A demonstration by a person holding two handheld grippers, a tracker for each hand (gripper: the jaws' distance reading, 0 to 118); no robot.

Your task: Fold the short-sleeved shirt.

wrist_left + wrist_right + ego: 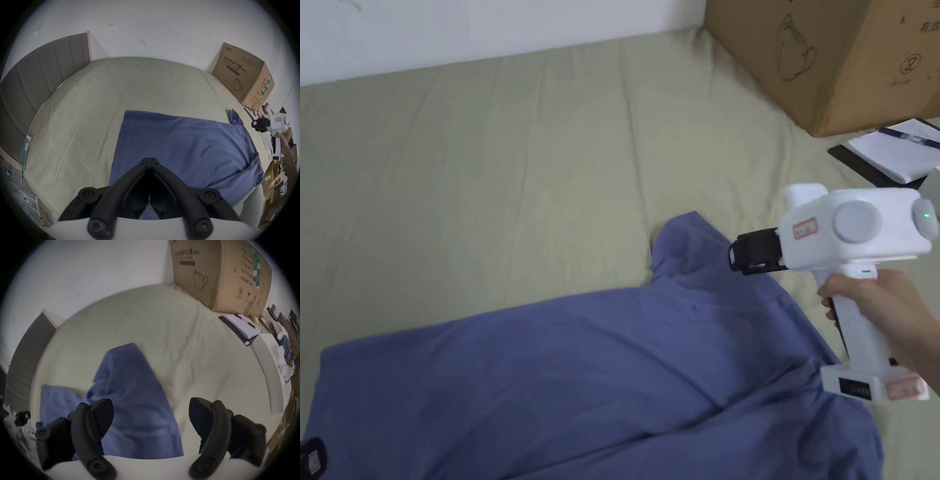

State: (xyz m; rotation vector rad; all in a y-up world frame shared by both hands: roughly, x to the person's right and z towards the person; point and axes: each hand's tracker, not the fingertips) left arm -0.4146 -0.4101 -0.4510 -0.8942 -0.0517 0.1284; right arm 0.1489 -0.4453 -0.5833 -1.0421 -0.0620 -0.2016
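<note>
Nearest the person, the left gripper [149,160] hangs over the near edge of the blue short-sleeved cotton shirt [600,369], its two black jaws drawn together tip to tip; in the left gripper view no cloth shows between them, so they appear closed on nothing. The shirt lies spread on the pale green bedsheet [487,156], its long axis running across the person from the straight hem at the left to the shoulders at the right, with soft ridges near the right end. Farther along, toward that right end, the right gripper [151,417], a white pistol-shaped tool held in the person's right hand [878,306], is held above the cloth with its jaws standing wide apart and nothing between them. In the right gripper view the shirt's far sleeve [126,363] lies straight ahead of and beyond the parted jaws, pointing away from the person toward the wall, so the right gripper is plainly the nearer one to it. That seems to be the relation the next move turns on: the sleeve sticks out across the body's long axis, and it probably has to be pinched at its tip and brought back over the body. The folding looks barely begun, since the garment is flat in a single layer. Beyond the sleeve the sheet runs bare to a brown cardboard box [831,56] by the white wall, with a white notepad on a dark board [894,153] just beside it.
</note>
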